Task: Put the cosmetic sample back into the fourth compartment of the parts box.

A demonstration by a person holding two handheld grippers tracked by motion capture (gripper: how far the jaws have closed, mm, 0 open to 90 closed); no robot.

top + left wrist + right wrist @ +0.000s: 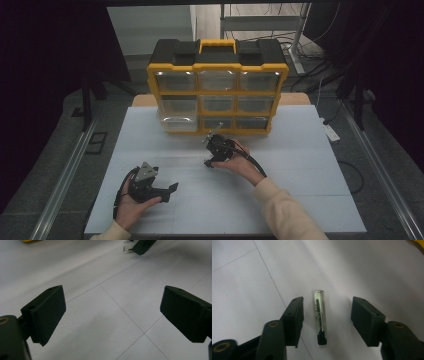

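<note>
At the left, the left gripper (172,188) rests idle on the white tabletop (300,200), its jaws wide apart and empty. Rightward, the right gripper (327,315) straddles a small clear glass tube with a black cap (320,315) lying flat, its half-open jaws not touching it, poised to pinch it.

Glowing bright on the white tabletop (300,200), staying dark all around the edges. Looking a bit soft and grainy up close, casting faint grey shadows.

sleeves (290,210): cream | fingers (294,320): black, blocky | cables: black
</note>
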